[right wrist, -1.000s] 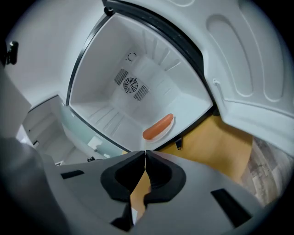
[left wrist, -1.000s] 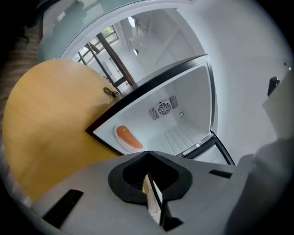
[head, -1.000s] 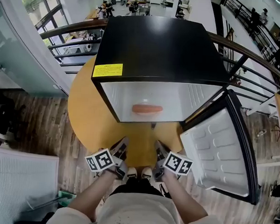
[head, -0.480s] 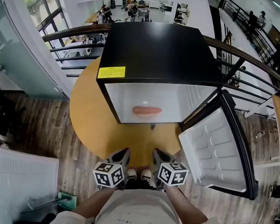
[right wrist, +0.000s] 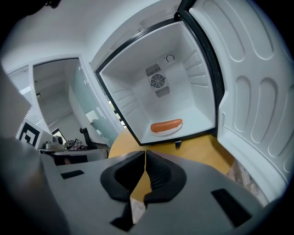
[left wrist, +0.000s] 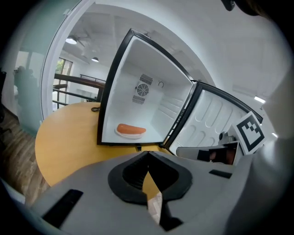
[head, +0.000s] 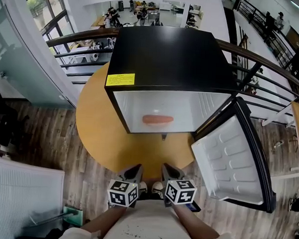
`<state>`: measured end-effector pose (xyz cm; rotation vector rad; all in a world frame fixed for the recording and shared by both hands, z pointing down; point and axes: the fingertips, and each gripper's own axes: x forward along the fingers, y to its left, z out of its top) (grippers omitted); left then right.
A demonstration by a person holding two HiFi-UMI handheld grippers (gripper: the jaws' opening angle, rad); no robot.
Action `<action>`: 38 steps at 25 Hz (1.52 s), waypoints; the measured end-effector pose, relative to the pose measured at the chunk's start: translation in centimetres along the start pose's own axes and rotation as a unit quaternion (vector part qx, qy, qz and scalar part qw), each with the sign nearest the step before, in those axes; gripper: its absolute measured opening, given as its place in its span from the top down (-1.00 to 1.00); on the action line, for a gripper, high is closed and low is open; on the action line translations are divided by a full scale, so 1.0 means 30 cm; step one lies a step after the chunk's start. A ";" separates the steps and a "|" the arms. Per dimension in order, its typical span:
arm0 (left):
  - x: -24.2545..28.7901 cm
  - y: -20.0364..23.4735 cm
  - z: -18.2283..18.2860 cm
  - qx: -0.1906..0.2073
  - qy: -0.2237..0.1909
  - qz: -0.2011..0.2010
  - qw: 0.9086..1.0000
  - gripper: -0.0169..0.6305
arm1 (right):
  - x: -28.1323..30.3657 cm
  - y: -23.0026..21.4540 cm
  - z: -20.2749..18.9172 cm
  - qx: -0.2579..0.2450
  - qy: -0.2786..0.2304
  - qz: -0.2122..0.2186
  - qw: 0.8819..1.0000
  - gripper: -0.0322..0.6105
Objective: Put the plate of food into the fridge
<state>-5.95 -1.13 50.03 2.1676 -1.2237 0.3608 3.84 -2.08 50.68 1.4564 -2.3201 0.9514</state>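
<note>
Where the fridge [head: 172, 58] gapes, one orange sausage [head: 158, 120] tops the plate [left wrist: 127, 136].

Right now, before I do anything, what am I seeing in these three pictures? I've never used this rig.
No robot: a person holds a hand-held gripper in each hand. The head view looks down on the left hand-held gripper and right hand-held gripper; the other two cameras ride on them. Both have jaws together, holding nothing. On the round wooden table stands a small black fridge with a white interior, its door swung open. The orange sausage on a white plate lies inside.
</note>
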 end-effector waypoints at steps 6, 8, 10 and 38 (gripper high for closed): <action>0.012 -0.027 0.012 0.003 -0.003 -0.015 1.000 0.88 | 0.007 0.010 0.000 -0.022 0.010 -0.002 1.000 0.81; 0.012 -0.034 0.014 0.005 -0.004 -0.018 1.000 0.88 | 0.005 0.018 -0.008 -0.026 0.013 0.001 1.000 0.81; 0.014 -0.039 0.011 0.009 -0.003 -0.019 1.000 0.88 | 0.002 0.022 -0.018 -0.029 0.016 0.003 0.999 0.81; -0.011 -0.046 -0.008 0.016 -0.002 -0.011 1.000 0.88 | -0.014 0.045 -0.036 -0.041 0.019 0.012 0.999 0.82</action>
